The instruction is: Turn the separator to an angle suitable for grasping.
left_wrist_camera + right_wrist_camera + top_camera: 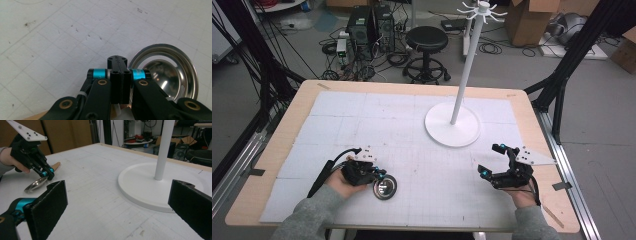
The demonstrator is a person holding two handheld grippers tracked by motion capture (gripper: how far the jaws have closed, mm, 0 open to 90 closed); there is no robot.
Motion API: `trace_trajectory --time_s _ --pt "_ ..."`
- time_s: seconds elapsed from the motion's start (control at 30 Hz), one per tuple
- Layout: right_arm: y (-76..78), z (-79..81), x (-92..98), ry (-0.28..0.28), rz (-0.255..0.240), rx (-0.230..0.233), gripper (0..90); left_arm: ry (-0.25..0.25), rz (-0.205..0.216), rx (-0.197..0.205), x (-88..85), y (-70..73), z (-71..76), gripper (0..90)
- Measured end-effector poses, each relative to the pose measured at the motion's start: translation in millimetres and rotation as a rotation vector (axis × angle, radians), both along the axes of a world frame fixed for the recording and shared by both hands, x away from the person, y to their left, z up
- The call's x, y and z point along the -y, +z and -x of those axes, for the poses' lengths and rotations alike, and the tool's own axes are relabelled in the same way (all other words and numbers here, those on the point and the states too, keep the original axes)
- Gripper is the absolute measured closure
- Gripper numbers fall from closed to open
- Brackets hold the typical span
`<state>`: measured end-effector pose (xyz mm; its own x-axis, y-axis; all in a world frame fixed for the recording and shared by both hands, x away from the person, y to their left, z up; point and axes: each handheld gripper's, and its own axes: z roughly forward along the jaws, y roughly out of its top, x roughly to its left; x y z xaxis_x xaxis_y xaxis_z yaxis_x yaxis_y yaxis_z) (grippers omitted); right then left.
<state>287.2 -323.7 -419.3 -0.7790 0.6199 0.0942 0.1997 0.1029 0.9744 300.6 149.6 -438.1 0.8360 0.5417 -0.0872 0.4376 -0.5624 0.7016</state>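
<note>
Steel bowl [384,187] lies near worktop [412,150] front-left edge, rim clamped in left claw [117,72]. Right claw view adds bowl's tilt; right claw [117,207] released, w/ white stand [150,185] ahead.

Your high view is evenly lit from overhead and slightly soft, with faint shadows under both hands. In your left gripper view, the metal bowl [172,72] just right of the left gripper [117,62] throws bright glare, and the black links nearest the lens are soft. In your right gripper view, the right gripper [117,202] pads are blurred; the background is dim.
</note>
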Motion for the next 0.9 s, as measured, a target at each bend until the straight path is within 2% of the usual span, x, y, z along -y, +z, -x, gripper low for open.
trace_trajectory --time_s 0.17,0.33,0.6,0.73,0.9 --pt "-0.2 -0.7 -0.1 0.0 -0.002 -0.001 1.4 -0.003 0.006 0.002 -2.0 -0.4 5.4 89.8" --pt "-0.1 -0.5 -0.5 0.001 -0.002 0.001 1.4 -0.007 0.039 0.0 -6.2 -3.0 11.5 89.9" --pt "0.0 -0.2 -0.5 0.0 -0.003 -0.001 1.4 -0.02 0.05 -0.012 -11.0 -3.5 20.7 89.8" --pt "-0.4 -0.9 -0.6 0.0 0.003 0.002 1.4 -0.02 0.05 0.004 -11.6 -4.1 26.9 89.8" --pt "-0.2 -0.1 -1.3 0.002 0.002 -0.004 1.4 -0.024 0.053 0.004 -13.4 -4.2 32.8 89.8"
